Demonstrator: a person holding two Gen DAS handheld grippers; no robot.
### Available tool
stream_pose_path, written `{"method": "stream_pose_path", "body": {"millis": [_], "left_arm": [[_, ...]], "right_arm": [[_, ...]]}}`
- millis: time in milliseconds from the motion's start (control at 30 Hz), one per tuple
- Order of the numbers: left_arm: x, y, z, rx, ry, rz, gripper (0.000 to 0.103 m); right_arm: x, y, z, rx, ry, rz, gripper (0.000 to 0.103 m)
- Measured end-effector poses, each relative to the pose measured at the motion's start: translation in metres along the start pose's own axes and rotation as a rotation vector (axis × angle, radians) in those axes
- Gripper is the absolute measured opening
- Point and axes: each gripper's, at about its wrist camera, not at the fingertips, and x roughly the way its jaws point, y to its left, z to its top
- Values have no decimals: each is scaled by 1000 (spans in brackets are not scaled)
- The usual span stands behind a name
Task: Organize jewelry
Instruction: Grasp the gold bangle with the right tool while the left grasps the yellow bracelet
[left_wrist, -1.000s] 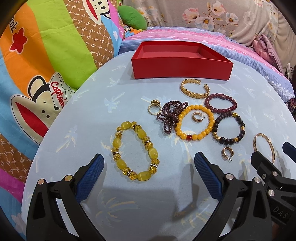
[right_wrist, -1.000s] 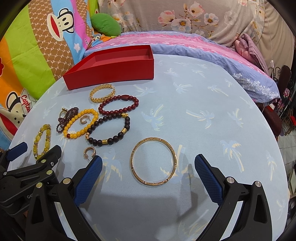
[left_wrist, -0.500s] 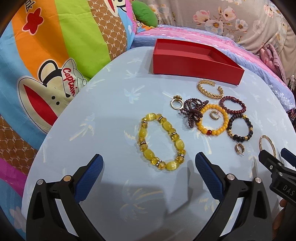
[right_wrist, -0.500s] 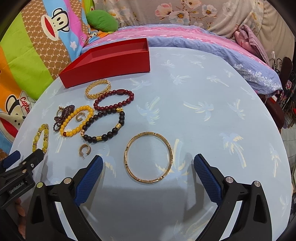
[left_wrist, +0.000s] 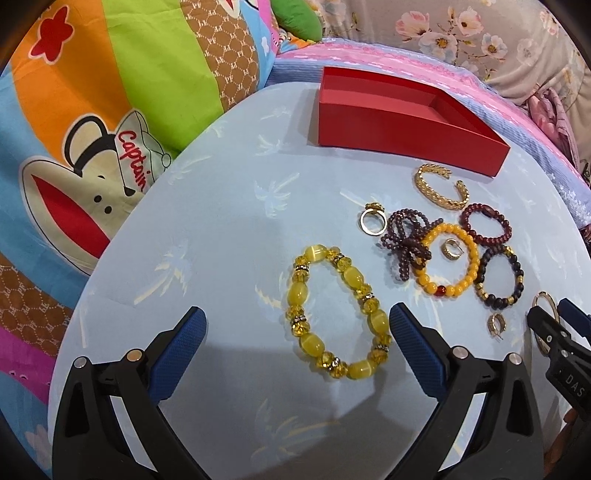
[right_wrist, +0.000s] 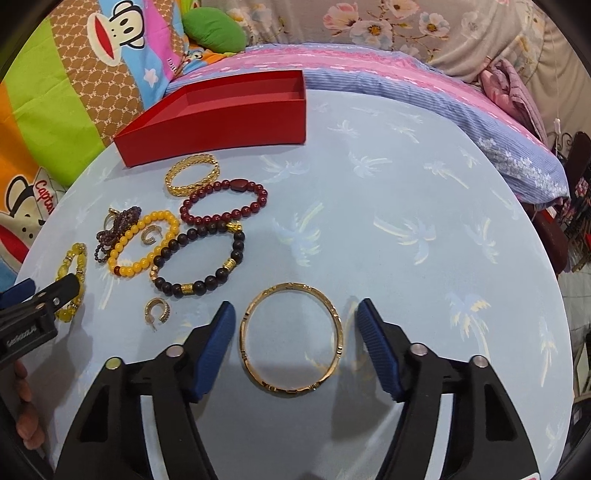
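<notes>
The right gripper (right_wrist: 295, 332) has narrowed its spread fingers within the last second, and they now bracket the thin gold bangle (right_wrist: 291, 338) on both sides without yet touching it; a pinch looks to be the step in hand. The left gripper (left_wrist: 295, 345), jaws wide apart and holding nothing, has swung leftward, so the yellow cat's-eye bracelet (left_wrist: 338, 314) sits off toward its right finger rather than centred. Nothing has gone into the red box (right_wrist: 221, 114), whose visible interior holds no jewelry, so the sorting has barely begun. The remaining pieces cluster near the box: a gold leaf cuff (right_wrist: 192, 175), a dark red bead bracelet (right_wrist: 225, 203), an orange bead bracelet (right_wrist: 144, 243), a black-and-gold bead bracelet (right_wrist: 201, 260) and a gold hoop earring (right_wrist: 157, 312). All lie on a round table under a pale blue palm-print cloth (right_wrist: 424, 221), beside a bed with cartoon-monkey bedding (left_wrist: 92, 147).
</notes>
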Motion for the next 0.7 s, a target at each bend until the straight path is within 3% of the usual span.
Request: {"method": "stream_pose_path", "body": {"millis": [100,567,700], "left_arm": [[6,3,1,-15,16,-17,93],[-7,31,15,-67,8,-37,92],[-3,19,18,-18,5,-24,92]], "right_arm": [[0,3,1,-14,1,7,52],[2,0,7,1,24,38,52],[3,-1,9,9,28,44,52]]}}
